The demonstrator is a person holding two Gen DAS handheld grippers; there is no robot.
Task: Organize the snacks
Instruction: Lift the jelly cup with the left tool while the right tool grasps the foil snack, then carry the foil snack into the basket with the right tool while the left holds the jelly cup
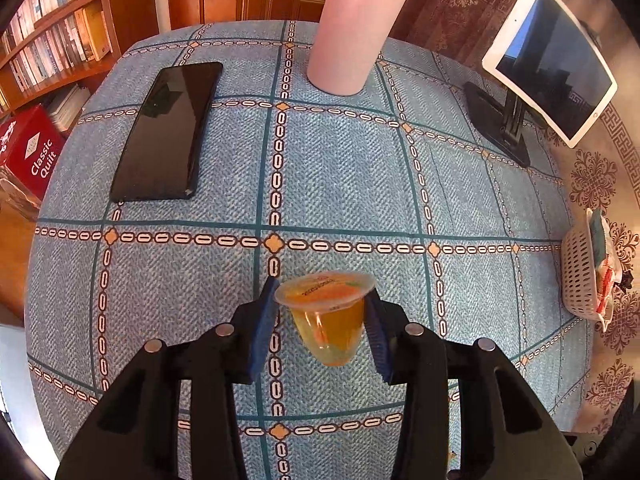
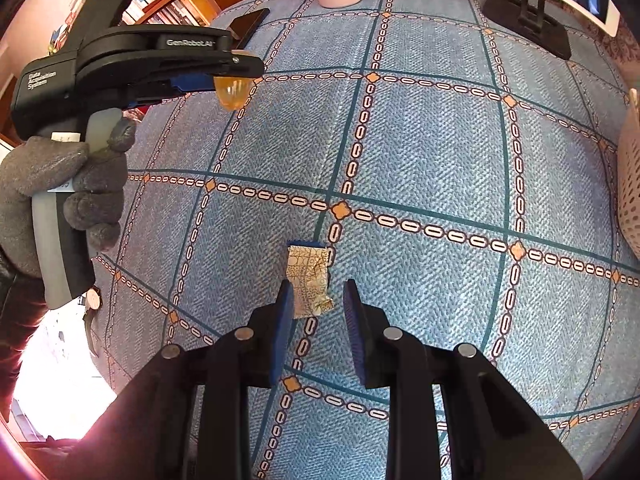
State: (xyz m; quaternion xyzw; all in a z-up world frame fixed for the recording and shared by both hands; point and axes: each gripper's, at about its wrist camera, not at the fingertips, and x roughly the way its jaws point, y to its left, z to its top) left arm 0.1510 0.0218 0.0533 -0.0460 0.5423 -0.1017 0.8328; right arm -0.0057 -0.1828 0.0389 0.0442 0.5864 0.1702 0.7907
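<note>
My left gripper (image 1: 322, 312) is shut on an orange jelly cup (image 1: 328, 316) and holds it above the blue checked tablecloth; it also shows from the side in the right wrist view (image 2: 234, 84), held in the air at the left. My right gripper (image 2: 318, 308) is open, its blue pads either side of a small patterned snack packet (image 2: 310, 280) that lies on the cloth. A white perforated basket (image 1: 580, 276) with snack packets in it stands at the table's right edge, also seen in the right wrist view (image 2: 632, 184).
A black phone (image 1: 170, 132) lies at the far left of the table. A pink bottle (image 1: 352, 32) stands at the back centre. A white tablet (image 1: 552, 60) on a black stand (image 1: 500, 124) sits at the back right. Bookshelves and a red box (image 1: 30, 148) stand beyond the left edge.
</note>
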